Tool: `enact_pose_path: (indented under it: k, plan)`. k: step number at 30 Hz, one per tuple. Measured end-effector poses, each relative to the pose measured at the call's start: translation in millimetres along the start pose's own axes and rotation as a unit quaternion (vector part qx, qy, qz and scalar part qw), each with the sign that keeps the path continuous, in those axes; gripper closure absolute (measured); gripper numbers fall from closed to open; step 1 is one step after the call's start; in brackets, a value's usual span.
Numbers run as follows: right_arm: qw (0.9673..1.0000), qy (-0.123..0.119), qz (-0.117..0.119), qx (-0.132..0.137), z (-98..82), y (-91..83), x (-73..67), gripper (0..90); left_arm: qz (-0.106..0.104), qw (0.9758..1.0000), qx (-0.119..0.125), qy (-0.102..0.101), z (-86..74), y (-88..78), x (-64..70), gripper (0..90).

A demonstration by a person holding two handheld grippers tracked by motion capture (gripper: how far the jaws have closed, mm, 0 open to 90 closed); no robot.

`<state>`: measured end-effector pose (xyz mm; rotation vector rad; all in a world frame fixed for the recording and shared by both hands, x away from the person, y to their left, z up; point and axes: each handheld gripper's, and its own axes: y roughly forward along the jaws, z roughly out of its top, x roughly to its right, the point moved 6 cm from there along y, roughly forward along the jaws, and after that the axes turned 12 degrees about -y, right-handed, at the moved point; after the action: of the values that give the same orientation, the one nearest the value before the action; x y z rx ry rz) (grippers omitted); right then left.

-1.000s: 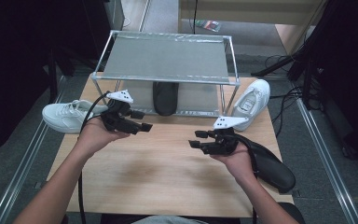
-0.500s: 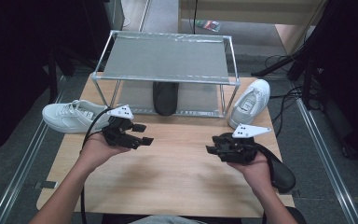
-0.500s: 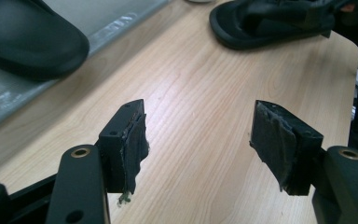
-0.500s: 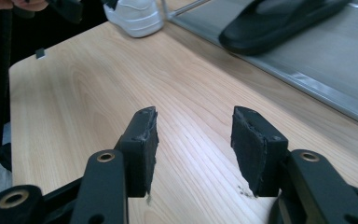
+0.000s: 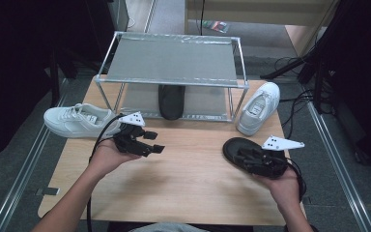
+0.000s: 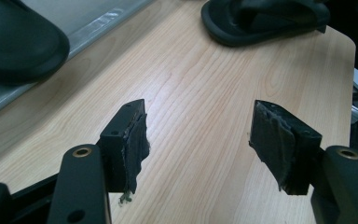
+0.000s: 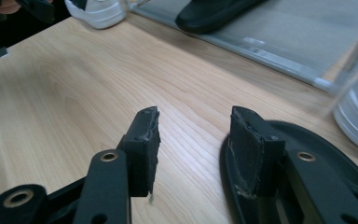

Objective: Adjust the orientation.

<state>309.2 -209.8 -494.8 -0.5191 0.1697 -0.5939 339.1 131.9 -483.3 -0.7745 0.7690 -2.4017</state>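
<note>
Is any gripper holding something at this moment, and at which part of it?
Nothing is held. The left gripper is open over bare table. The right gripper is open beside the black slipper, its jaws closing lately.

Light wooden table (image 5: 183, 183), metal rack (image 5: 174, 63) at its back, two white sneakers (image 5: 75, 121) (image 5: 258, 106), black slipper (image 5: 239, 147) at right

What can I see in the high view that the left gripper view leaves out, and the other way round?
High view: the left sneaker and the right sneaker, both white, the metal rack with its top shelf, and the person's left hand.
Left gripper view: the frayed pads on the left gripper, close up, jaws apart.
Both: the wooden table, the black shelf slipper under the rack, and the black tabletop slipper.
</note>
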Motion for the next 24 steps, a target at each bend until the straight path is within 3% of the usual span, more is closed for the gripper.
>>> enact_pose_path:
  k: [9,14,18,21,24]
  plan:
    - [0.9984,0.037,-0.039,-0.016,-22.0,-18.2,21.5,56.6,-0.015,0.9999,-0.006,0.001,5.9,13.4,-0.2,37.2]
    - [0.9945,0.053,-0.085,-0.030,-32.4,-23.8,29.3,57.6,-0.022,0.9997,-0.006,0.001,9.1,17.0,-2.2,37.2]
    - [0.9941,0.069,-0.073,-0.041,-41.9,-20.1,30.1,58.7,-0.025,0.9997,-0.003,0.004,11.5,18.4,-2.7,37.2]
    - [0.9945,0.067,-0.061,-0.053,-46.2,-14.6,29.2,61.8,-0.026,0.9996,-0.002,0.005,12.2,19.7,-3.9,37.3]
    - [0.9933,0.053,-0.072,-0.073,-49.9,-10.1,29.3,63.1,-0.026,0.9996,0.000,0.003,12.5,20.1,-5.2,37.5]
